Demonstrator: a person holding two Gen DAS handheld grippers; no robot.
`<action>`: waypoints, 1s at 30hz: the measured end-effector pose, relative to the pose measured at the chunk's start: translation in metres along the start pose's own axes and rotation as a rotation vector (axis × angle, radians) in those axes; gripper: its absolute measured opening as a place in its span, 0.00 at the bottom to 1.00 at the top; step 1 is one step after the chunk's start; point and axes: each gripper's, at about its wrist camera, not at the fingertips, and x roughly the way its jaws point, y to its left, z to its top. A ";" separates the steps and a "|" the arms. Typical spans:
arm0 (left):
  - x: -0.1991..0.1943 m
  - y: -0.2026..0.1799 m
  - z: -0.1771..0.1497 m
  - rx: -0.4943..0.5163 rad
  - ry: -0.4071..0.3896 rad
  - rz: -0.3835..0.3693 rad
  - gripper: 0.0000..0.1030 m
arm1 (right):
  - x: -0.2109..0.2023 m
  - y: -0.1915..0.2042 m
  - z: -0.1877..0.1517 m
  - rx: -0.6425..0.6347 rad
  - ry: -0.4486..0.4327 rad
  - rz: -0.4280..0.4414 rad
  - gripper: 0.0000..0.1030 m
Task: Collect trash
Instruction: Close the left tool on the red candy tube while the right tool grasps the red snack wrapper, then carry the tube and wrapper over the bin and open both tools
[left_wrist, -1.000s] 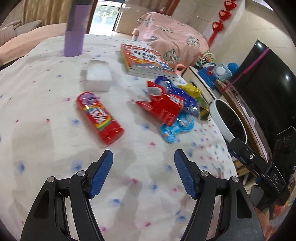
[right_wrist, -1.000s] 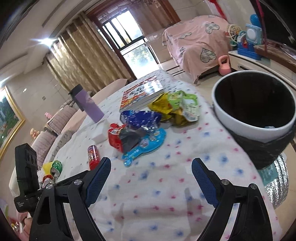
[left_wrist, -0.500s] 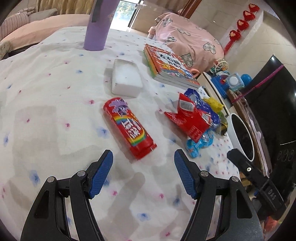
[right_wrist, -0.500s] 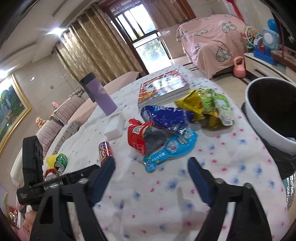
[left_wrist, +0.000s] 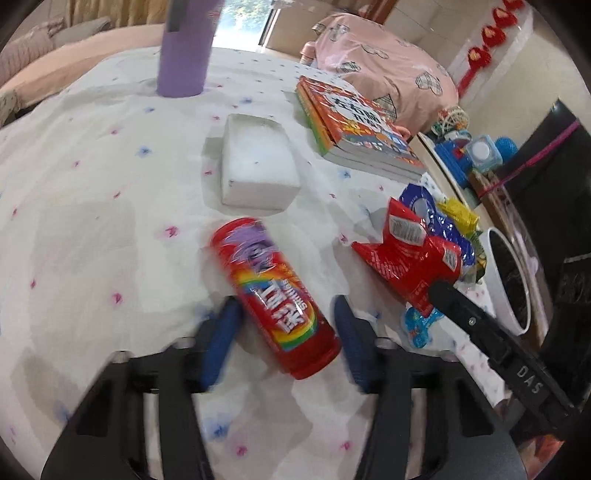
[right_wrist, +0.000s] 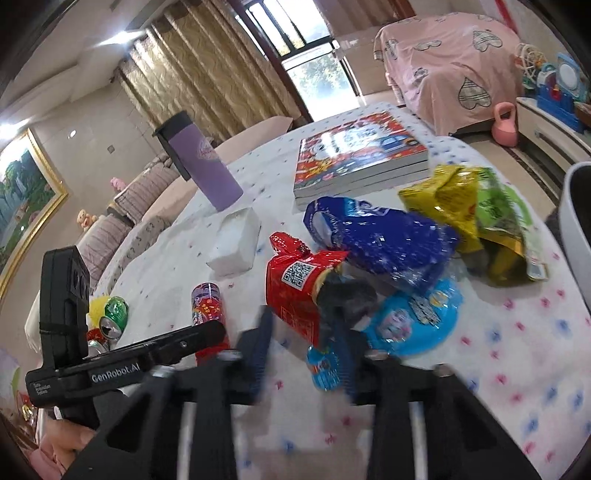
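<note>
A red candy tube (left_wrist: 275, 295) with a rainbow label lies on the white dotted tablecloth. My left gripper (left_wrist: 284, 332) is open, its blue pads on either side of the tube's near end, not pressing it. My right gripper (right_wrist: 303, 350) is open, narrower than before, its pads beside the near end of a red snack bag (right_wrist: 299, 295). Around that bag lie a blue bag (right_wrist: 380, 243), a light blue blister pack (right_wrist: 413, 321) and yellow-green bags (right_wrist: 476, 218). The red bag also shows in the left wrist view (left_wrist: 410, 258).
A white bin with a dark inside (left_wrist: 506, 284) stands past the table's right edge. A white block (left_wrist: 255, 166), a stack of books (left_wrist: 358, 129) and a purple bottle (left_wrist: 184, 48) stand farther back. Crushed cans (right_wrist: 110, 317) lie beyond the table's left edge.
Both grippers have moved forward and lower. The left one now straddles the red tube. The right one has reached the red bag and its jaws have narrowed.
</note>
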 end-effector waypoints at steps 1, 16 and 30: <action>0.000 -0.001 0.000 0.011 -0.008 0.001 0.42 | 0.002 0.001 0.000 -0.006 0.002 -0.003 0.13; -0.030 -0.042 -0.032 0.125 -0.035 -0.085 0.33 | -0.068 0.000 -0.014 -0.012 -0.092 0.033 0.00; -0.053 -0.117 -0.049 0.267 -0.062 -0.198 0.32 | -0.138 -0.047 -0.029 0.083 -0.189 -0.047 0.00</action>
